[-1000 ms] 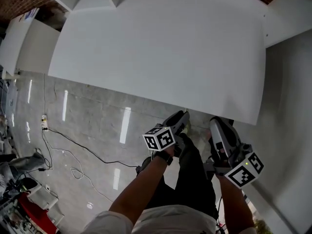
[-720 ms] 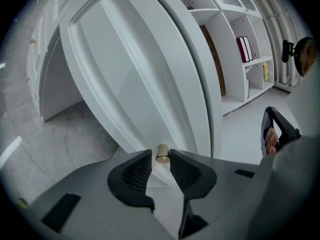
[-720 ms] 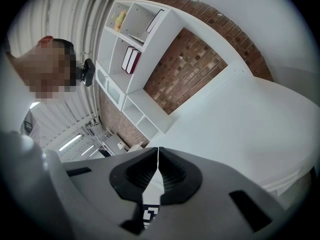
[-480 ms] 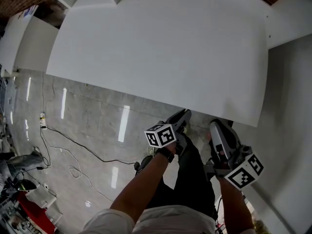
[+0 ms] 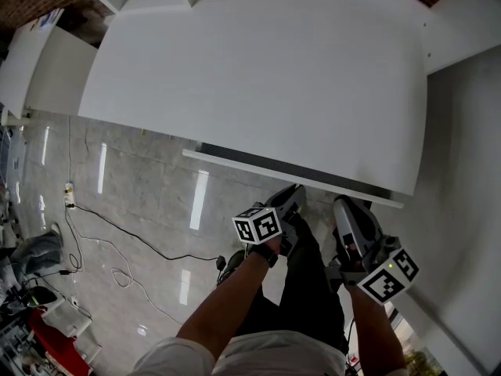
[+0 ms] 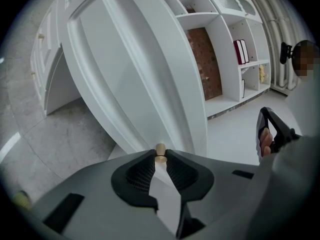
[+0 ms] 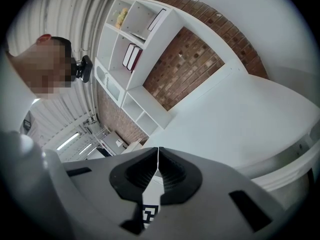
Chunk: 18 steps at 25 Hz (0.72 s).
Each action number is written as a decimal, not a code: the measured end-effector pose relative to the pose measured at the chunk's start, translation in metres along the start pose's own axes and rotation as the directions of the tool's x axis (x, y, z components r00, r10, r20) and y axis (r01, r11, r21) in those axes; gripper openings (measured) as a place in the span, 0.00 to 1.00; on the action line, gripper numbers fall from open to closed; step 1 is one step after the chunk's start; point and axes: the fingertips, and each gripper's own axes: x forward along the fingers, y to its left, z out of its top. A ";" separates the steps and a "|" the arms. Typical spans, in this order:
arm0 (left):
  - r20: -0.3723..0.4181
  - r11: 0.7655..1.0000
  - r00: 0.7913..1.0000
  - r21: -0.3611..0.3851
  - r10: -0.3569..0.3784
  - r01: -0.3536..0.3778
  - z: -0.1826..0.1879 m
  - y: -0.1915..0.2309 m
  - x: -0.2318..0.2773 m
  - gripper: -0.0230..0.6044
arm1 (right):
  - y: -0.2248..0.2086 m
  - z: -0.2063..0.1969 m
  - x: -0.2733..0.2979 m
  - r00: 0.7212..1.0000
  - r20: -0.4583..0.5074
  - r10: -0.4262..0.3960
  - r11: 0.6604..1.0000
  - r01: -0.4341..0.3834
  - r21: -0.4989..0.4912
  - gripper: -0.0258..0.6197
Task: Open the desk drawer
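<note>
One drawer (image 5: 258, 170), lengthwise along desk (image 5: 258, 69); left gripper (image 6: 160, 158) just clamped knob (image 6: 160, 149); right jaws together.

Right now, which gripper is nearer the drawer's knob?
Left. The left gripper, its jaws just closing, pinches the knob; the right gripper, shut and empty, hangs alongside, off the knob.

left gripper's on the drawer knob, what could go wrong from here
1. The left gripper has just been closing on the small knob, which sits only at the jaw tips; a crooked pull may slip it off.
2. The drawer is barely out and heads toward the person's legs and the shut, empty right gripper close by its front; it might bump them.
</note>
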 end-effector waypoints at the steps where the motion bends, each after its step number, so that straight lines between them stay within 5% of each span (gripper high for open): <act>1: -0.001 1.000 1.000 0.005 0.005 -0.005 -0.003 0.001 -0.005 0.16 | 0.002 -0.003 -0.002 1.000 0.000 -0.004 1.000 0.004 0.002 0.07; 18: -0.102 1.000 0.995 0.007 -0.009 0.010 -0.076 0.008 -0.082 0.16 | 0.048 -0.060 -0.047 0.998 0.041 -0.046 0.999 0.045 0.015 0.07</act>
